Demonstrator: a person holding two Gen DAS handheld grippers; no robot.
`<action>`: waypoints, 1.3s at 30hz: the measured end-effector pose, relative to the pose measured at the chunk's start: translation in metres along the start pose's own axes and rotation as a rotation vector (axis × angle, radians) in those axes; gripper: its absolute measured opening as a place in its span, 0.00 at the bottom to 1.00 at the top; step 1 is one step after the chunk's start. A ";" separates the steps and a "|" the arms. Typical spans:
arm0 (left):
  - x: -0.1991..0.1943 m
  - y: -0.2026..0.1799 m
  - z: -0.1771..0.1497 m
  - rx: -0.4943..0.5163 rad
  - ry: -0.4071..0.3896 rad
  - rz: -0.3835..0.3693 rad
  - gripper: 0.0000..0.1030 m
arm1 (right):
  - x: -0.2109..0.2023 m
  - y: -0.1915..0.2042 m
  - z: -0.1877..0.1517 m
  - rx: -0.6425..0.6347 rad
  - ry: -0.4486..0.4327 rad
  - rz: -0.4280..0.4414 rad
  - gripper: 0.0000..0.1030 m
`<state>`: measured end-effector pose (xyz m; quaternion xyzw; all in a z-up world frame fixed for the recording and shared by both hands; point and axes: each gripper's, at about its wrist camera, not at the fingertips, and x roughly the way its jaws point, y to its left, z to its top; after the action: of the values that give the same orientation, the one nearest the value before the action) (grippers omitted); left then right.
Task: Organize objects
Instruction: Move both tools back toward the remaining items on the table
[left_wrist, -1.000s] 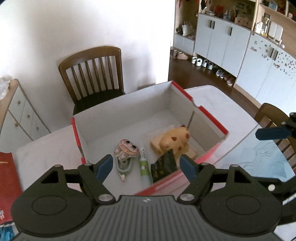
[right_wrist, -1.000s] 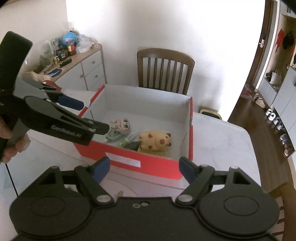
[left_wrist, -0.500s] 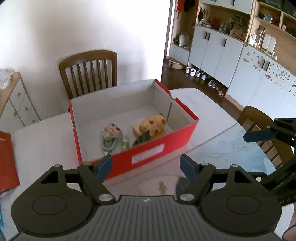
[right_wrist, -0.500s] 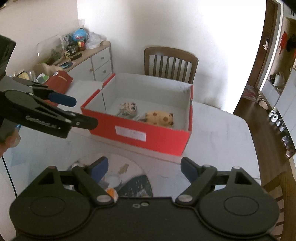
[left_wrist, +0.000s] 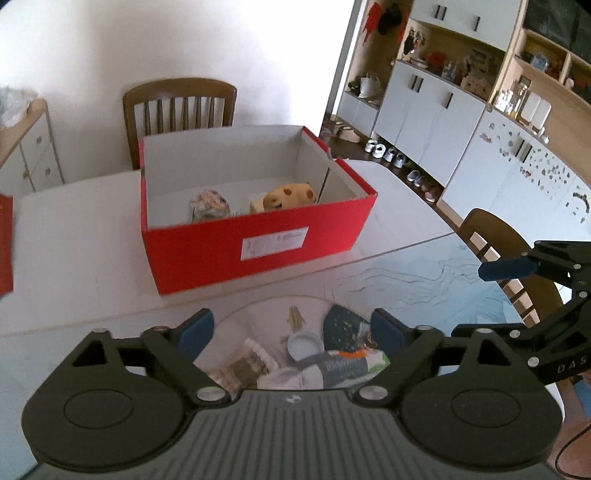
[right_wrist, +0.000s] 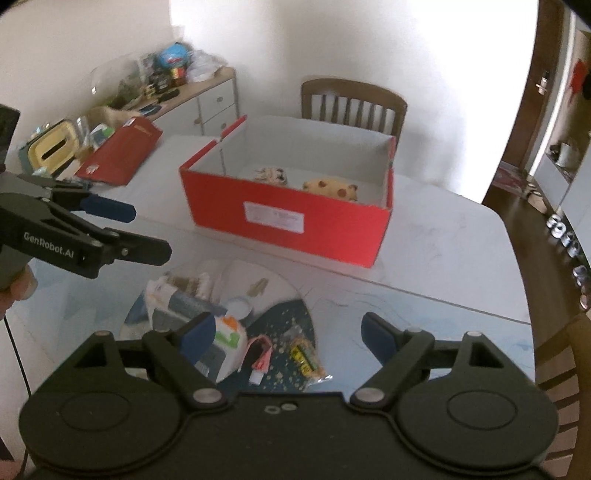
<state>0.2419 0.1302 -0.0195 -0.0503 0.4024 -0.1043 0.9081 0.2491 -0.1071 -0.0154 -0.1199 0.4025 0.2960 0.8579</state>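
Note:
A red cardboard box (left_wrist: 258, 251) (right_wrist: 288, 221) stands open on the white table. Inside it lie a yellow spotted plush toy (left_wrist: 288, 195) (right_wrist: 332, 188) and a small doll-like figure (left_wrist: 208, 205) (right_wrist: 269, 173). Nearer to me, small items are piled on a dark blue mat (right_wrist: 288, 321): a white round lid (left_wrist: 304, 345) (right_wrist: 240, 304), a wooden clothespin (left_wrist: 295, 317), a white packet (right_wrist: 229, 332), a pink item (right_wrist: 260, 354) and a yellow packet (right_wrist: 304, 358). My left gripper (left_wrist: 291, 328) hovers over the pile, its jaws opening with nothing between them. My right gripper (right_wrist: 288, 330) is open and empty above the same pile.
A red box lid (right_wrist: 122, 155) lies at the table's left end beside a cluttered sideboard (right_wrist: 177, 92). A wooden chair (left_wrist: 181, 107) stands behind the box, and another chair (left_wrist: 495, 240) sits at the right edge. White cupboards (left_wrist: 436, 110) line the far right wall.
Both grippers have drawn back from over the box toward the near side of the table. The pile of small items has come into view beneath them. The left jaws stand wider.

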 end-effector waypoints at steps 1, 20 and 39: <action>0.001 0.001 -0.003 -0.006 0.002 0.004 0.97 | 0.001 0.002 -0.001 -0.010 0.002 0.003 0.83; 0.021 0.058 -0.042 -0.053 -0.002 0.059 1.00 | 0.033 0.034 -0.006 -0.149 0.003 0.064 0.92; 0.077 0.065 -0.068 0.194 0.165 -0.009 1.00 | 0.082 0.051 0.009 -0.232 0.138 0.092 0.81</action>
<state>0.2520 0.1753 -0.1323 0.0447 0.4634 -0.1509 0.8720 0.2648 -0.0289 -0.0702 -0.2196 0.4286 0.3705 0.7942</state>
